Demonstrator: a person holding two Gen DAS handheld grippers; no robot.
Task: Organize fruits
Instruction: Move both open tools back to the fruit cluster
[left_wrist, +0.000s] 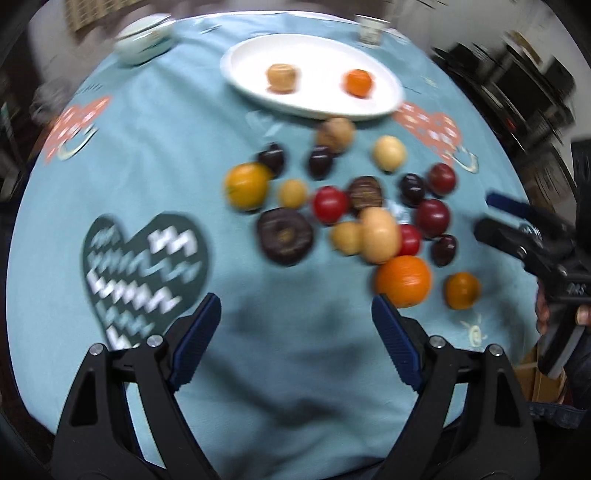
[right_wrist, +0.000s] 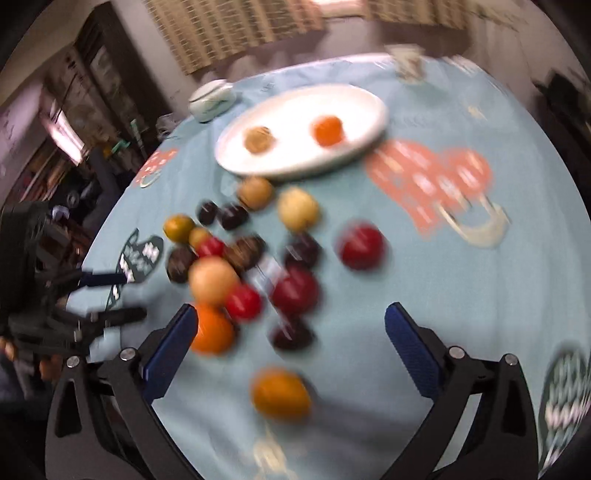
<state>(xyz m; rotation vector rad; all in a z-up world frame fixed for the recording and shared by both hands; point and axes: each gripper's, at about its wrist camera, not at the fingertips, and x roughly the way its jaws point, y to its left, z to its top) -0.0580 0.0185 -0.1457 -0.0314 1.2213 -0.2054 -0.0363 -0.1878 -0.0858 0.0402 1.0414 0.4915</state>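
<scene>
Fruit (left_wrist: 354, 214) lies loosely heaped on the light-blue tablecloth (left_wrist: 147, 155), just before the white oval plate (left_wrist: 255, 61) bearing a tan pastry (left_wrist: 282, 77) and small orange (left_wrist: 358, 83). Left gripper (left_wrist: 295, 317) and right gripper (right_wrist: 288, 328) hover before the plate, fingers spread, grasping nothing.

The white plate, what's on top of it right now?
On the white plate sit two pieces: a tan fruit and a small orange, apart. Nothing covers them; blur hides finer detail.

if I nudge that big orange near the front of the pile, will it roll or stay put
The big orange looks round, so it would probably roll on the flat tablecloth. It sits against the tan fruit, so a push toward the pile would likely jostle its neighbours. Its skin looks smooth, so it might slip in a loose grip.
</scene>
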